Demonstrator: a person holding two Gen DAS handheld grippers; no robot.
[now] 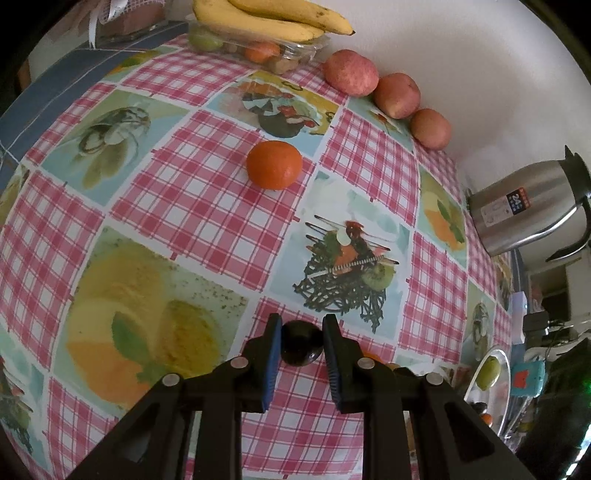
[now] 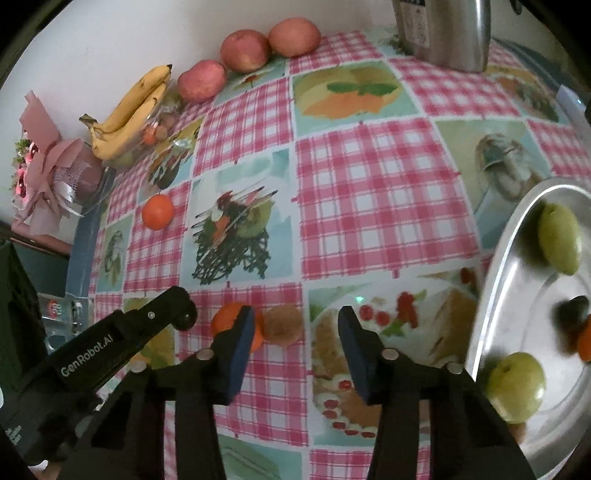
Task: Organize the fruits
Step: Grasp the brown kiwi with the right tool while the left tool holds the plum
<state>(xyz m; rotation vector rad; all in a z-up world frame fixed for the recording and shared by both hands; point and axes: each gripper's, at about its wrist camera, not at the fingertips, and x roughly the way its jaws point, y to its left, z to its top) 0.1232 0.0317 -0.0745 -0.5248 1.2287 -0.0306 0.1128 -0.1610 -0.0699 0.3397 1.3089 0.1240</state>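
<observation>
Dark fruit (image 1: 298, 341): small, round, glossy; pinched between the blue pads of the left gripper (image 1: 299, 345), jaws drawn narrow onto it, low over the checked cloth (image 1: 221, 206). Held, by judgement, for carrying to the tray.

Right gripper (image 2: 295, 341): jaws partly apart, nothing between the pads. In the right wrist view a brown fruit (image 2: 282, 325) and an orange (image 2: 236, 325) lie on the cloth just past its left finger; the orange is partly hidden by that finger. Probably poised for one of these next.

Tray (image 2: 491, 280): metal, at 3 o'clock in the right wrist view. Holds two green fruits (image 2: 559, 243) (image 2: 517, 386), a dark piece and an orange piece at its far edge, too blurred to name. Evidently the collecting place.

Loose orange (image 1: 274, 164): alone on the cloth at 12 o'clock from the left gripper, well apart from it. Not yet gathered.

Apples (image 1: 351, 72): three in a row along the wall, 1 o'clock in the left wrist view, each touching the next.

Bananas (image 1: 273, 18): bunch resting on a clear box (image 1: 295, 51) of mixed fruit, 12 o'clock, far edge.

Flask (image 1: 524, 206): steel, near the wall, 3 o'clock.

Wrapped bouquet (image 2: 48, 170): pink, 9 o'clock in the right wrist view.
</observation>
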